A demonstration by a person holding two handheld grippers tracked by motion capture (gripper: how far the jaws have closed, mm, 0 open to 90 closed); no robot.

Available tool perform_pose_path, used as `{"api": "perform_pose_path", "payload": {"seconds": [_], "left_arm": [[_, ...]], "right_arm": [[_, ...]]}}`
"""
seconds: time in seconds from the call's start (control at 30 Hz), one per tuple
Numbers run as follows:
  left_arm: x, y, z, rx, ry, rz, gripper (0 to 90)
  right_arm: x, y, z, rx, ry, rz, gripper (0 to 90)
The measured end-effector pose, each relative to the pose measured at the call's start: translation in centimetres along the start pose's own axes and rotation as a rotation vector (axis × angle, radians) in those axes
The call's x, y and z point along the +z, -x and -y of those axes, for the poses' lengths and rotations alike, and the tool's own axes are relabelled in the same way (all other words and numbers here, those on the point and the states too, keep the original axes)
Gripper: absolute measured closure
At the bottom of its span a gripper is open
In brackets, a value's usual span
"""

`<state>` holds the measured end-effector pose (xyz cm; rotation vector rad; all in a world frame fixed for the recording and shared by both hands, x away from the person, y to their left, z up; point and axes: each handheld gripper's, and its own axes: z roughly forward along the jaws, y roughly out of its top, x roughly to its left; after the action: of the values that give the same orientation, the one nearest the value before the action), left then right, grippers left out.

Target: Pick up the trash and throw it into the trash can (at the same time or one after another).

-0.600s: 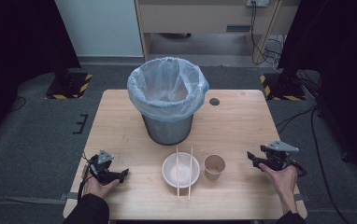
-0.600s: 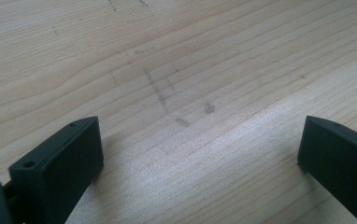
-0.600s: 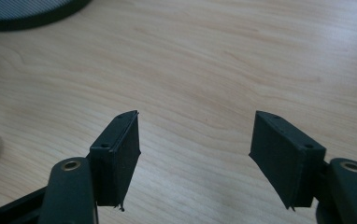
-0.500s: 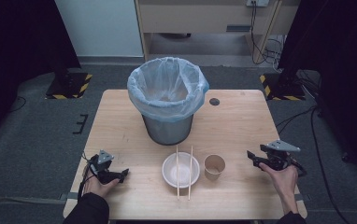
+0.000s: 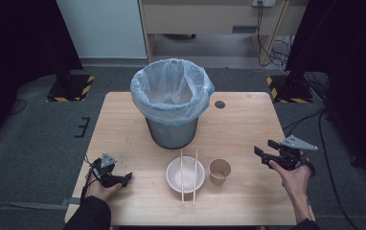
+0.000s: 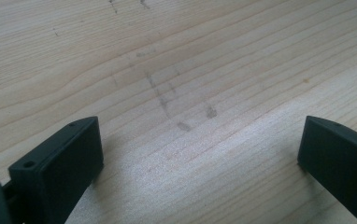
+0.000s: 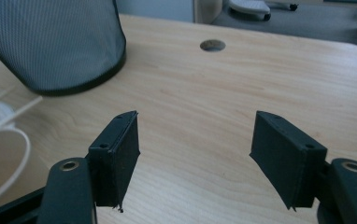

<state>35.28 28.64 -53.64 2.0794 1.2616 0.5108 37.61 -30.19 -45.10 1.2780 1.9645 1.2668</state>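
Note:
A mesh bin (image 5: 171,103) lined with a pale blue bag stands at the table's middle. In front of it sits a white bowl (image 5: 185,175) with two chopsticks (image 5: 195,176) laid across it. A brown paper cup (image 5: 219,171) stands just right of the bowl. My left gripper (image 5: 126,178) rests low at the front left, open over bare wood (image 6: 190,70), its jaws (image 6: 200,135) empty. My right gripper (image 5: 261,155) hovers at the right, pointing left toward the cup. Its jaws (image 7: 195,135) stand open with nothing between them. The bin's mesh wall (image 7: 55,42) and the cup's rim (image 7: 3,158) lie beyond them.
The wooden table (image 5: 248,129) has a round cable hole (image 5: 220,104) right of the bin, also seen as a hole (image 7: 212,45) ahead of the right jaws. Grey floor surrounds the table, with cables and dark stands at both sides.

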Motion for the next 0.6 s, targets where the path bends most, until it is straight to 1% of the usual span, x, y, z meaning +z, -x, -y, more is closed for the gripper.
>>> {"api": "perform_pose_path", "payload": {"seconds": [0.07,0.1,0.13,0.17,0.2,0.23,0.27,0.3,0.33,0.37,0.4,0.43,0.47,0.5,0.53,0.57,0.6], "left_arm": [[0.0,0.1,0.0,-0.004,0.002,-0.003,0.0],[0.0,0.1,0.0,-0.004,0.002,-0.003,0.0],[0.1,0.1,0.0,-0.005,0.002,-0.004,0.0],[0.1,0.1,0.0,-0.005,0.002,-0.004,0.0],[0.1,0.1,0.0,-0.006,0.002,-0.006,0.0],[0.1,0.1,0.0,-0.006,0.002,-0.006,0.0],[0.1,0.1,-0.1,-0.007,0.002,-0.007,0.0],[0.1,0.1,-0.1,-0.007,0.002,-0.007,0.0],[0.1,0.1,-0.1,-0.007,0.002,-0.006,0.0],[0.1,0.1,-0.1,-0.007,0.002,-0.006,0.0],[0.1,0.1,-0.1,-0.007,0.001,-0.006,0.0],[0.1,0.1,-0.1,-0.007,0.001,-0.007,0.0],[0.1,0.2,-0.1,-0.008,0.001,-0.007,0.0],[0.1,0.2,-0.1,-0.008,0.001,-0.007,0.0],[0.1,0.2,-0.1,-0.009,0.000,-0.010,0.0],[0.1,0.2,-0.1,-0.010,0.000,-0.011,0.0],[0.1,0.2,-0.1,-0.010,0.000,-0.011,0.0]], "right_arm": [[-0.2,-0.2,-0.6,0.003,0.008,-0.005,33.0],[-0.2,-0.2,-0.6,0.003,0.008,-0.005,33.0],[-0.4,-0.6,-1.4,-0.010,0.011,-0.008,33.2],[-0.4,-0.6,-1.4,-0.010,0.011,-0.008,33.2],[-0.4,-1.2,-2.1,-0.024,0.016,-0.021,33.5],[-0.4,-1.2,-2.1,-0.024,0.016,-0.021,33.5],[-0.2,-1.8,-2.9,-0.038,0.020,-0.034,33.9],[-0.2,-1.8,-2.9,-0.038,0.020,-0.034,33.9],[0.1,-2.5,-3.7,-0.063,0.016,-0.047,34.7],[0.1,-2.5,-3.7,-0.063,0.016,-0.047,34.7],[0.2,-2.9,-4.1,-0.078,0.008,-0.054,35.0],[0.4,-3.2,-4.5,-0.089,0.009,-0.066,35.5],[0.8,-4.0,-5.0,-0.107,0.009,-0.092,35.8],[0.8,-4.0,-5.0,-0.107,0.009,-0.092,35.8],[1.3,-4.9,-5.1,-0.116,0.005,-0.123,36.7],[1.5,-5.3,-5.1,-0.122,-0.001,-0.134,36.7],[1.5,-5.3,-5.1,-0.122,-0.001,-0.134,36.7]]}}
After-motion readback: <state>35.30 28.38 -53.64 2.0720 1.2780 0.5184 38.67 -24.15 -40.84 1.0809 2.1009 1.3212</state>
